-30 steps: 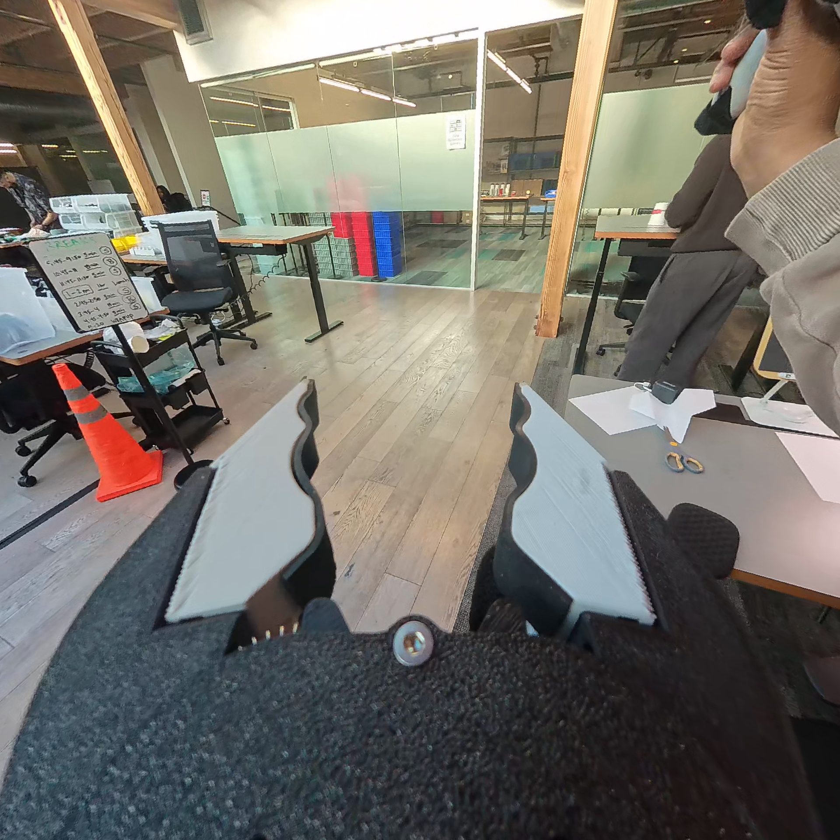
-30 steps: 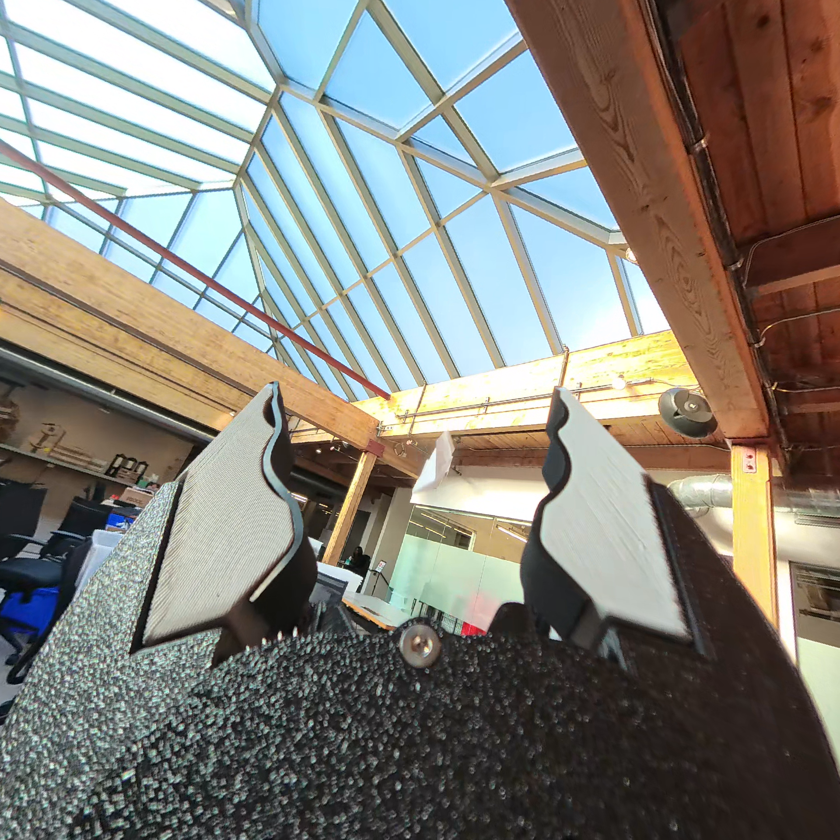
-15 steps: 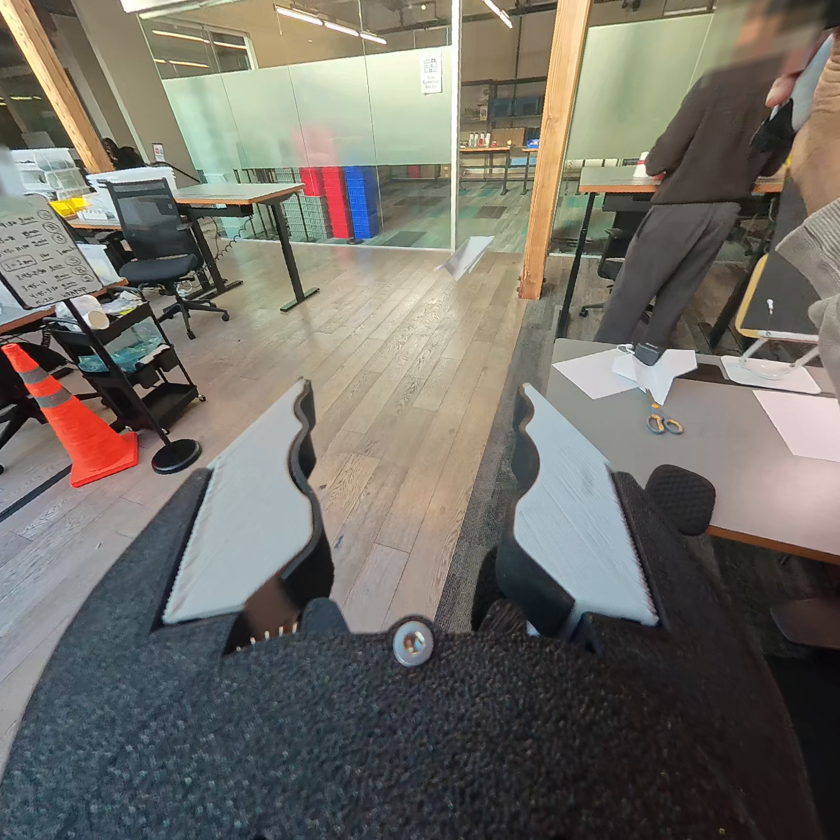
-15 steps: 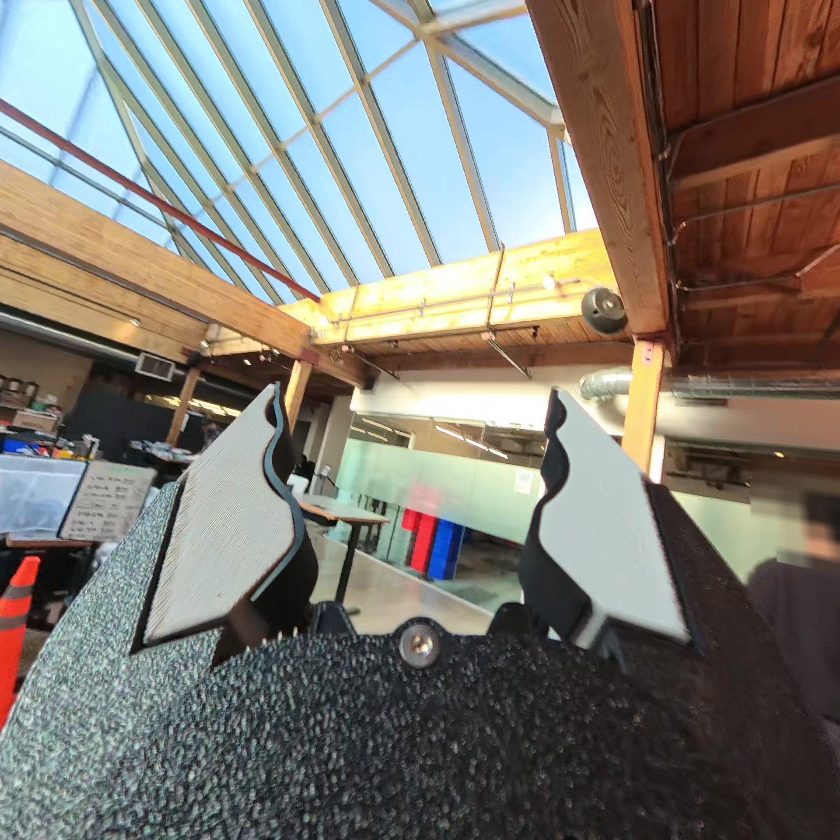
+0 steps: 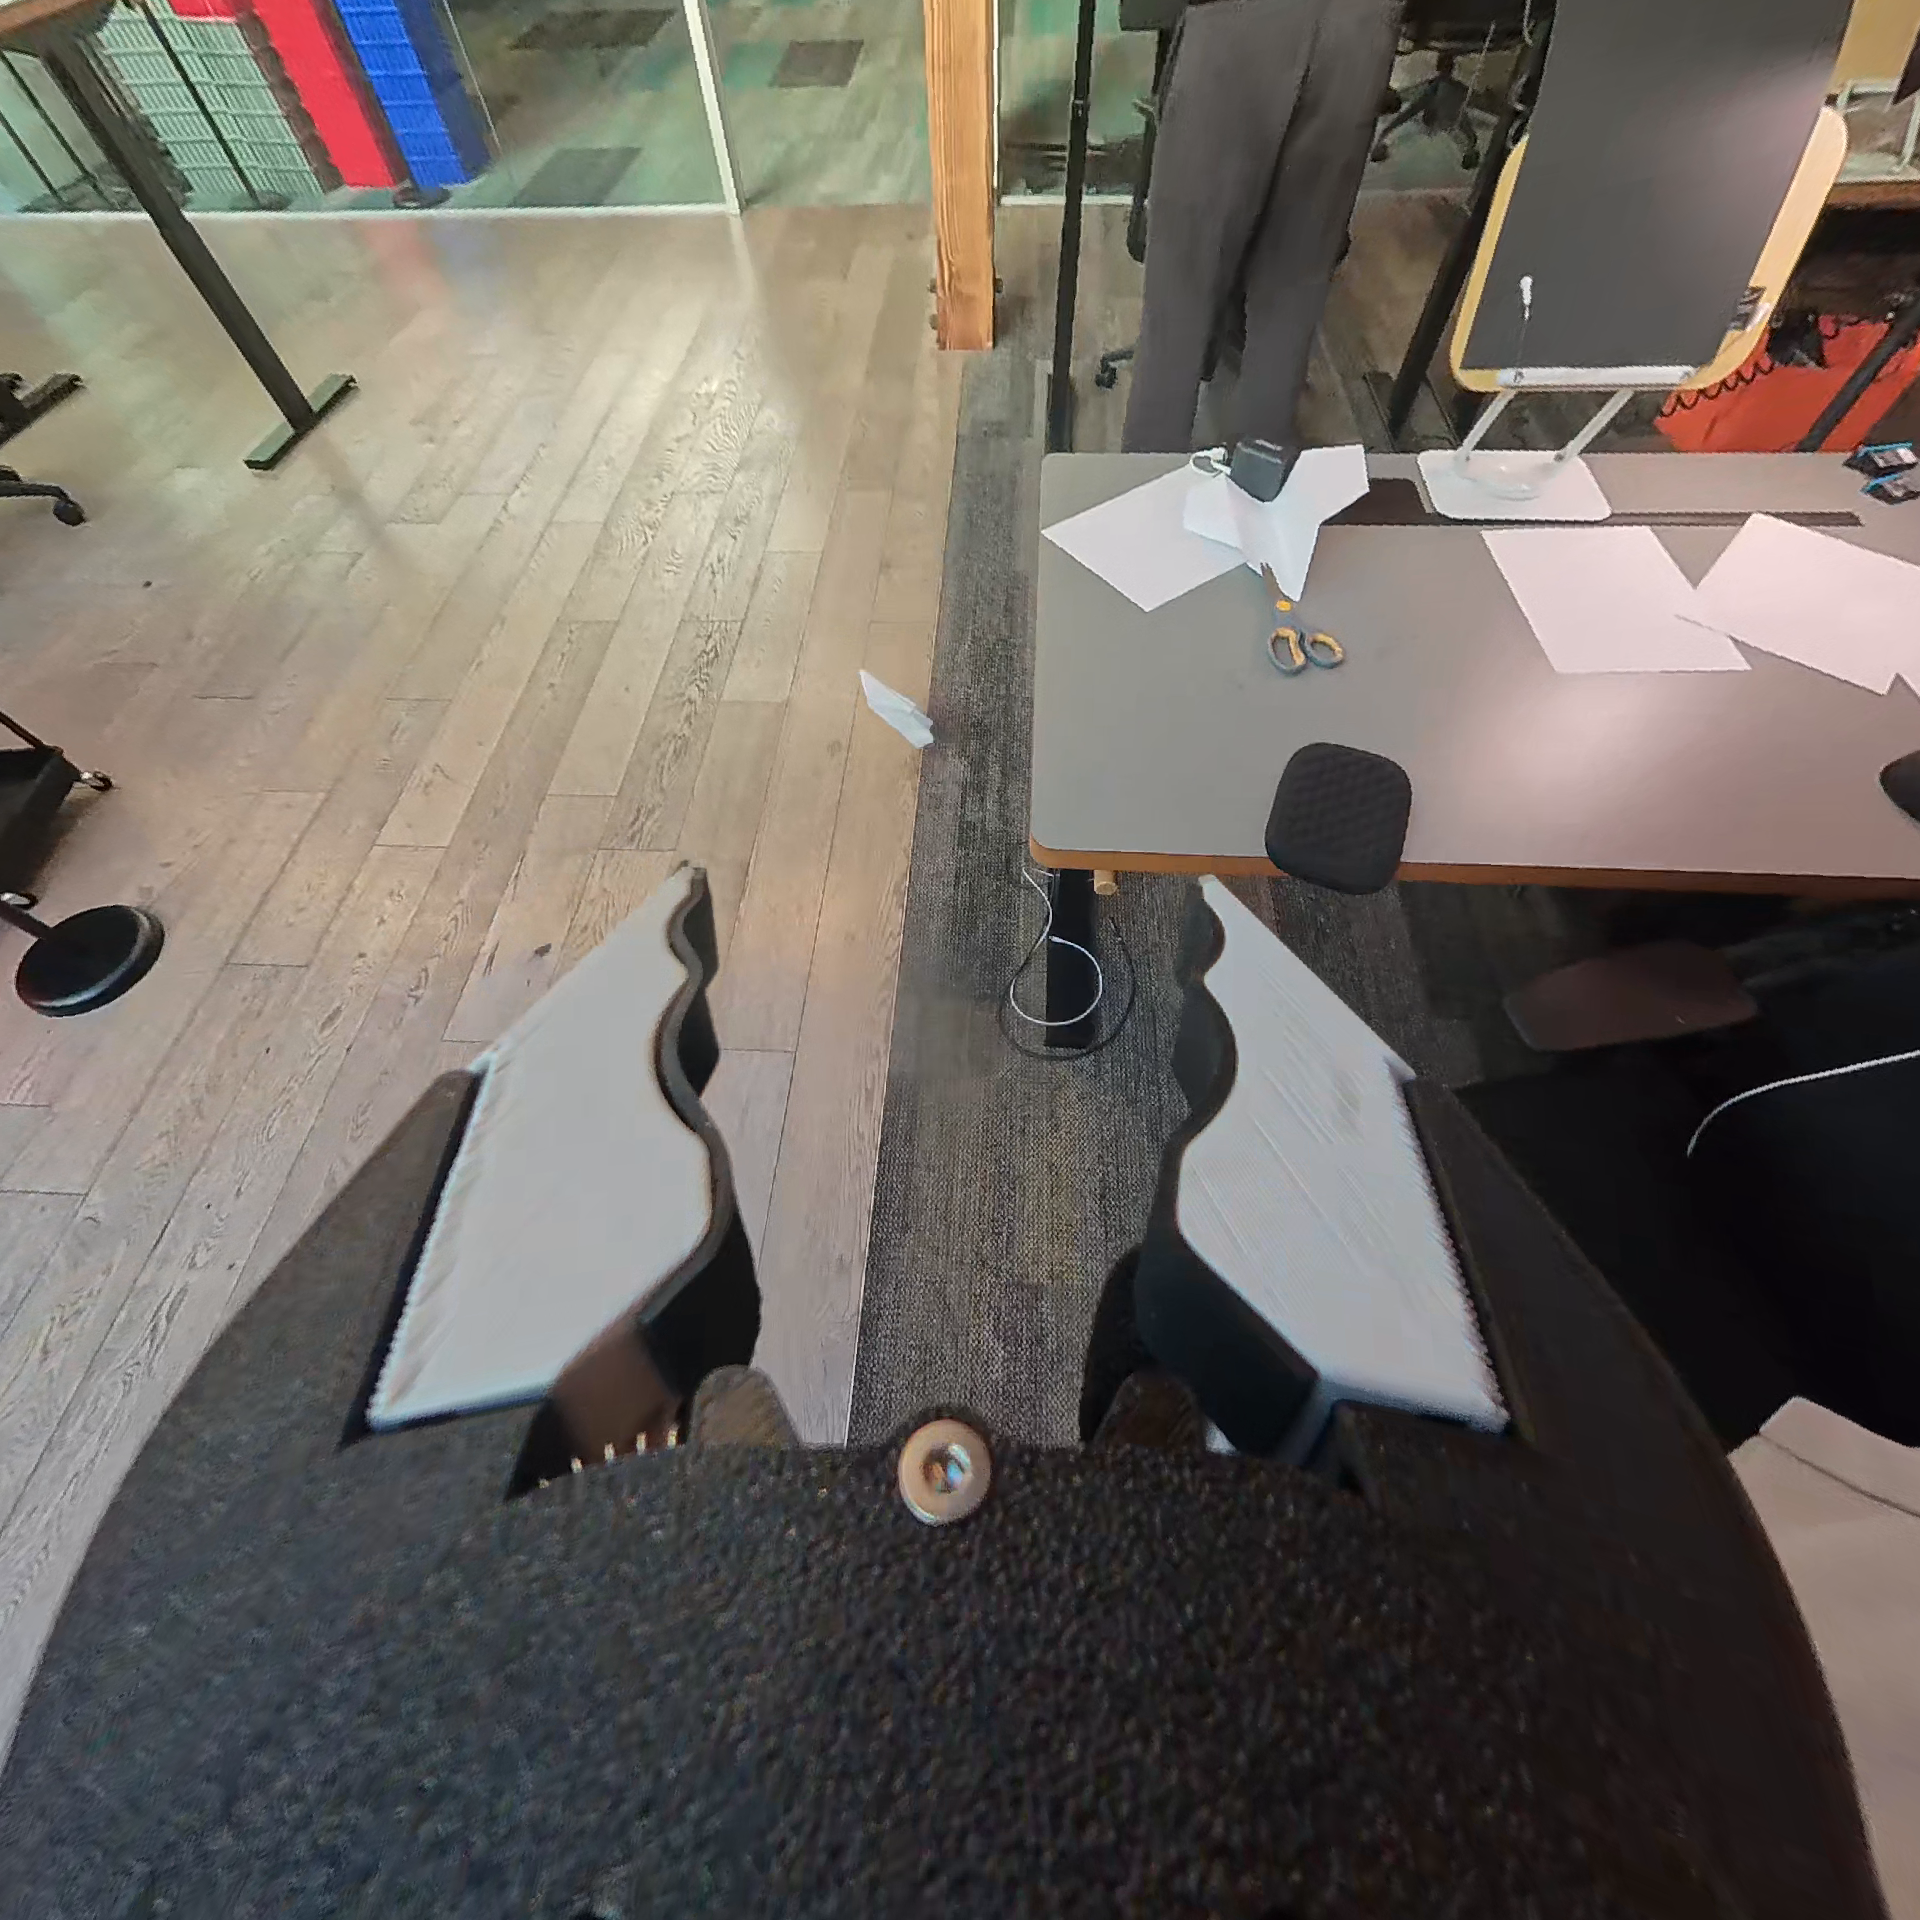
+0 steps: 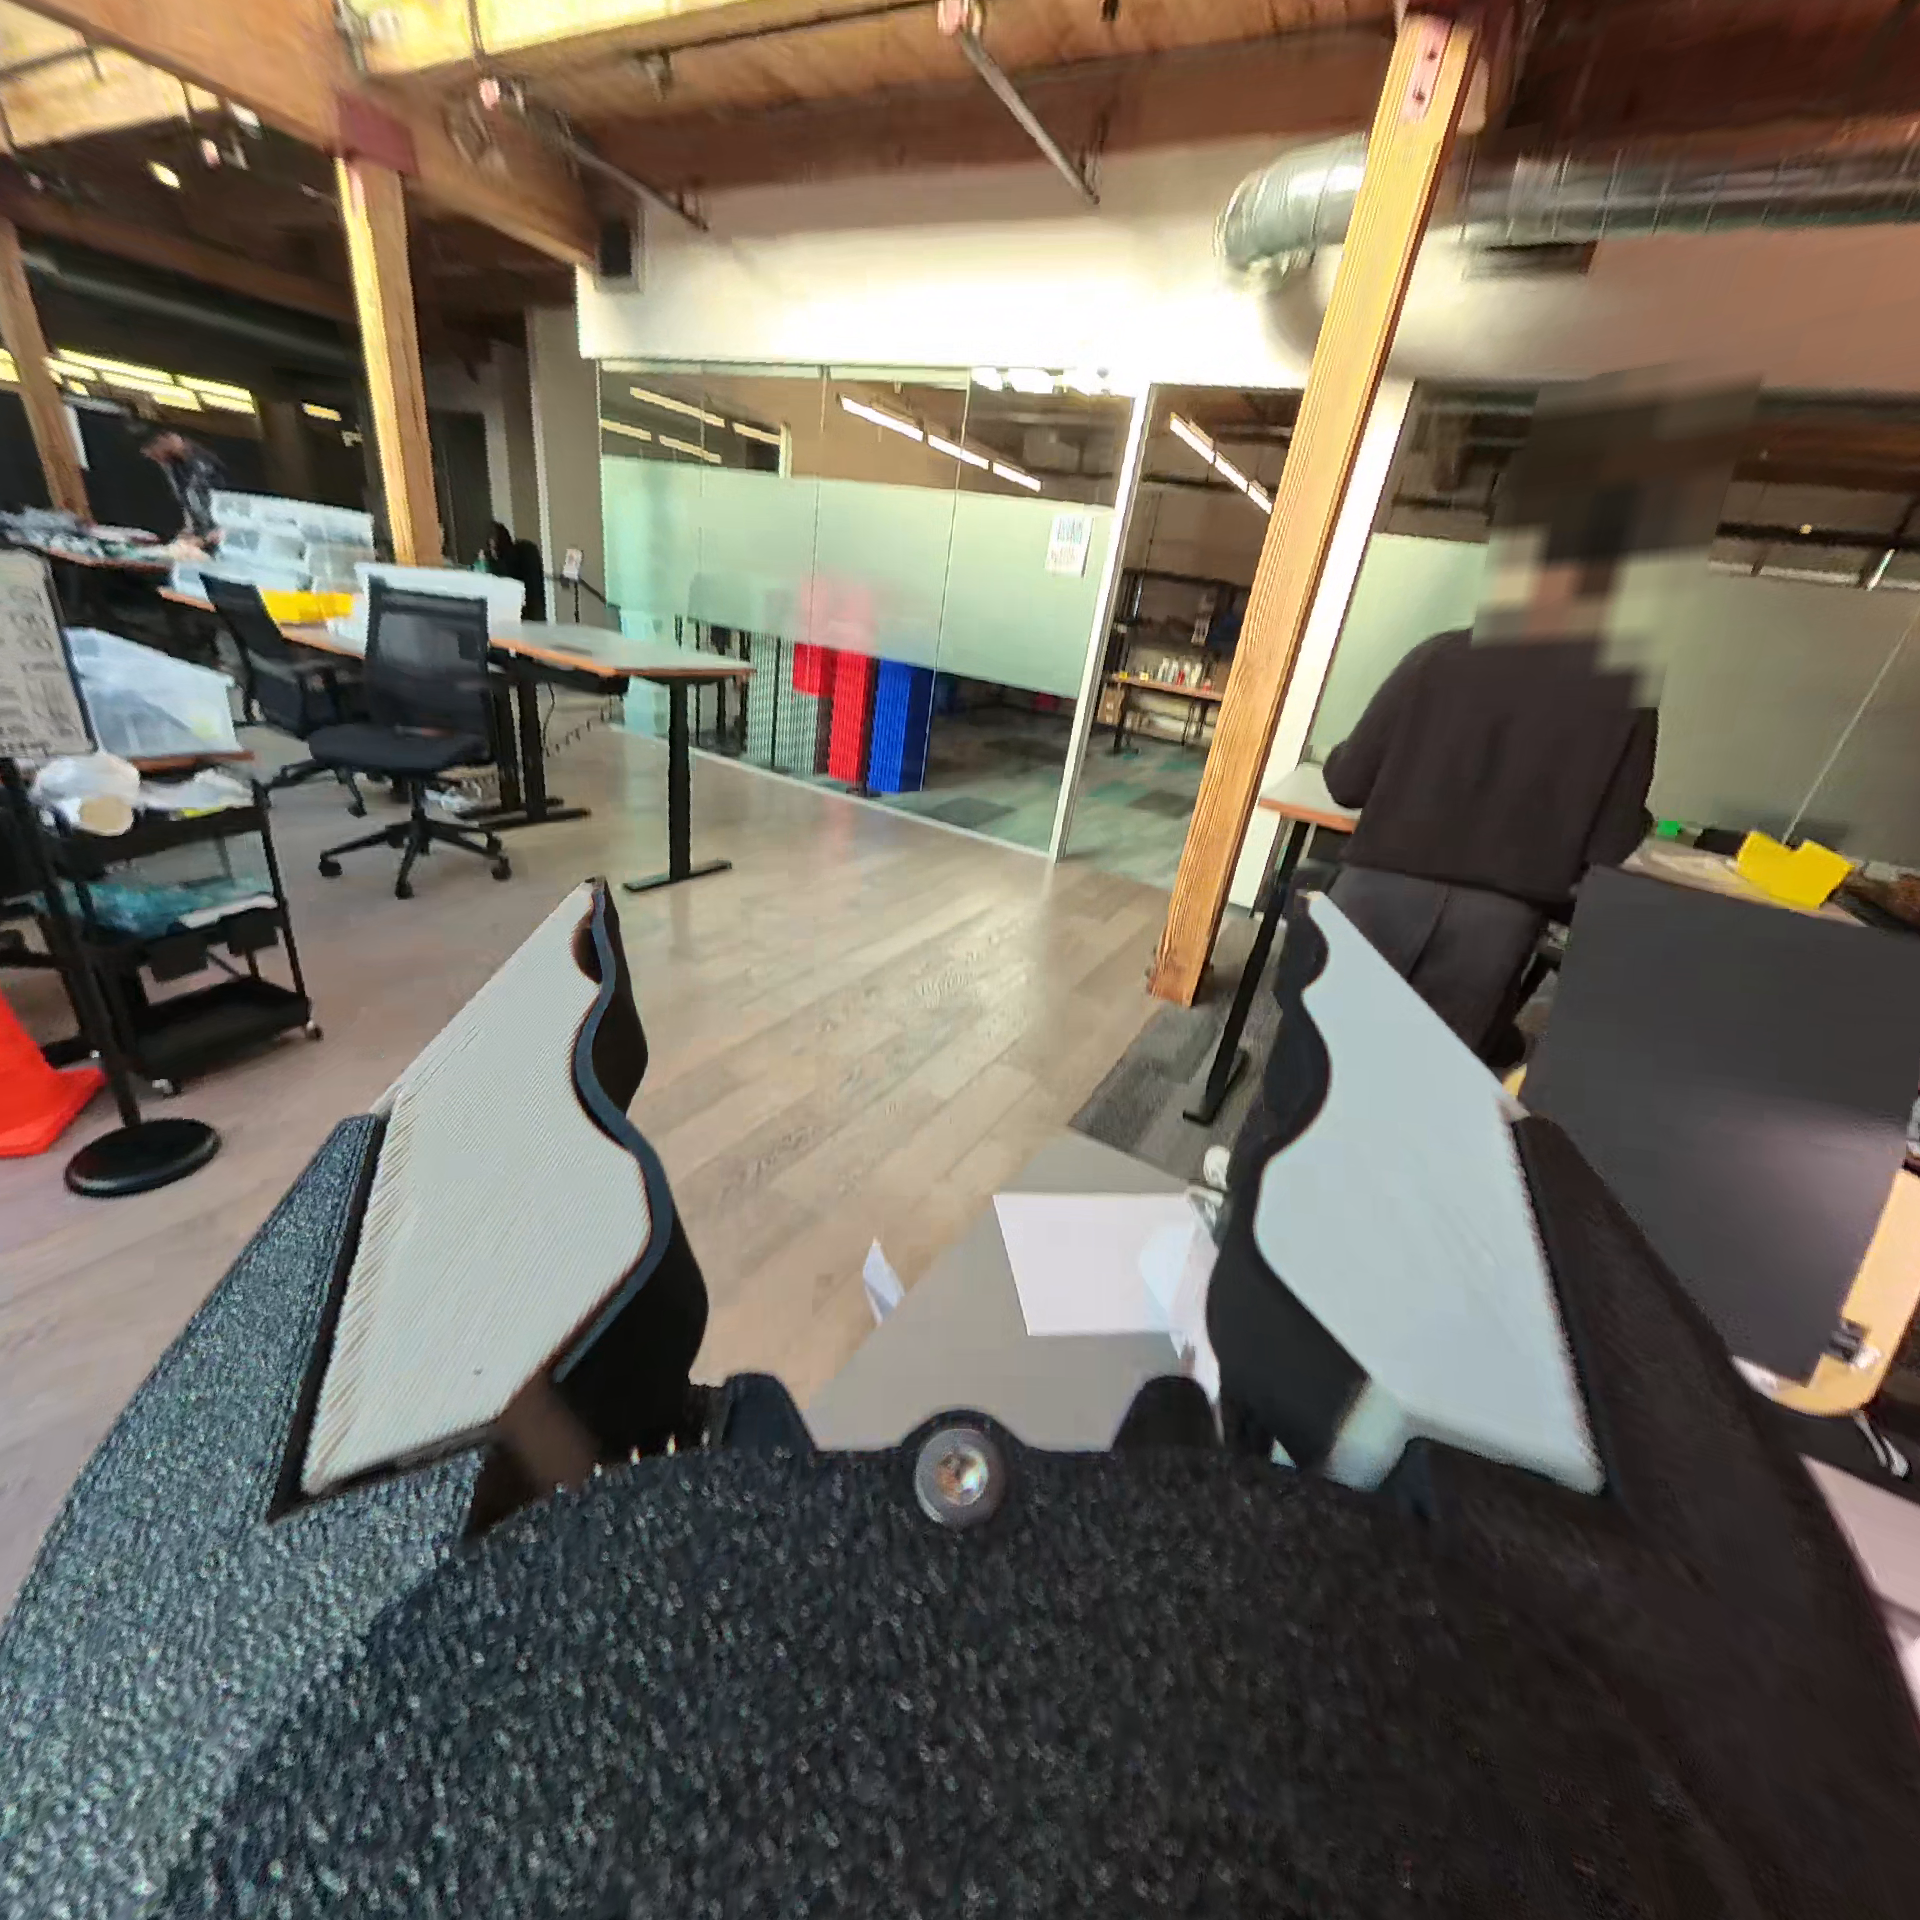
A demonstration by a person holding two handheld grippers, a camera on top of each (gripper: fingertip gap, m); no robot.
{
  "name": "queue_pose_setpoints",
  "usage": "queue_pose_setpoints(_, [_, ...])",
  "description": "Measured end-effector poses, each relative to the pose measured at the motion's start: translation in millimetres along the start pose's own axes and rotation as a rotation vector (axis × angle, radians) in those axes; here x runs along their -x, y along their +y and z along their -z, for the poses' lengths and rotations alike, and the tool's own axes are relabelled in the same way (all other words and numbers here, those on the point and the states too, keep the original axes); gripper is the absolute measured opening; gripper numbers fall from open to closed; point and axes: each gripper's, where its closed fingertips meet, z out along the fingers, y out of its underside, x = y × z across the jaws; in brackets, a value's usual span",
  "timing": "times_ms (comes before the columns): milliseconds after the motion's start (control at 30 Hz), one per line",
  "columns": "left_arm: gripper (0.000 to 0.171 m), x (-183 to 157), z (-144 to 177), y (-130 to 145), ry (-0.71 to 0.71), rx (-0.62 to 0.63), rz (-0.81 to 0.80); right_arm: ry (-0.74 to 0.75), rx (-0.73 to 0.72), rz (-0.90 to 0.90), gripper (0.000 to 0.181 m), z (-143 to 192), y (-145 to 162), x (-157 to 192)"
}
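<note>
Nearest in the left wrist view is the left tool [image 5: 945, 904], its two pale ribbed fingers spread wide apart with nothing between them. It hangs in the air, tilted down over a strip of grey carpet [image 5: 966, 1143] that runs alongside a grey table [image 5: 1174, 748]. The right tool [image 6: 951, 925] is likewise spread wide and grips nothing; it is held above the near corner of the same table and touches nothing.

Just off the table's left edge, a small folded piece of white paper [image 5: 896, 709] shows over the seam between carpet and wooden floor [image 5: 468, 623]; whether it is in the air or lying on the floor cannot be told. On the table, toward its far left corner, lie a flat white sheet [image 5: 1132, 545], a folded paper plane [image 5: 1283, 520] with a small dark object [image 5: 1259, 459] on it, and scissors [image 5: 1299, 634] just in front. More white sheets [image 5: 1610, 597] lie to the right.

Beyond the table stands a person [image 6: 1486, 790] in dark clothes, beside a wooden post [image 5: 961, 166].

Both tools are free, so no handling is under way at this moment.
</note>
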Motion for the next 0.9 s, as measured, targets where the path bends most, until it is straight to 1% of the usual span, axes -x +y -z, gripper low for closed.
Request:
queue_pose_setpoints(100, [0.088,-7.8,-7.2,9.4,0.032,0.022,-0.001,-0.032,0.136,0.020,0.122,25.7,48.7,4.4])
queue_pose_setpoints(200, [0.088,-13.1,-10.8,14.9,0.053,0.026,0.001,-0.083,0.248,0.054,0.121,50.6,93.3,21.9])
queue_pose_setpoints(300, [0.088,-16.6,-12.0,19.2,0.068,0.028,0.008,-0.130,0.334,0.070,0.122,70.4,128.8,40.8])
queue_pose_setpoints(367, [0.088,-16.8,-10.8,21.4,0.067,0.026,0.011,-0.157,0.380,0.073,0.122,78.2,145.8,50.9])
queue_pose_setpoints(433, [0.088,-15.1,-7.7,23.6,0.060,0.025,0.015,-0.173,0.405,0.083,0.122,82.0,154.5,57.8])
queue_pose_setpoints(600, [0.087,-4.2,4.4,34.5,0.036,0.021,0.033,-0.240,0.435,0.083,0.120,84.8,163.2,84.8])
queue_pose_setpoints(733, [0.087,7.6,15.2,48.1,0.011,0.005,0.065,-0.312,0.458,0.024,0.119,87.7,179.0,117.9])
queue_pose_setpoints(800, [0.086,13.3,22.8,57.4,-0.006,-0.012,0.076,-0.337,0.465,0.016,0.119,89.4,187.1,135.8])
queue_pose_setpoints(900, [0.085,20.9,35.0,74.6,-0.028,-0.039,0.102,-0.385,0.473,-0.055,0.117,93.3,198.3,167.7])
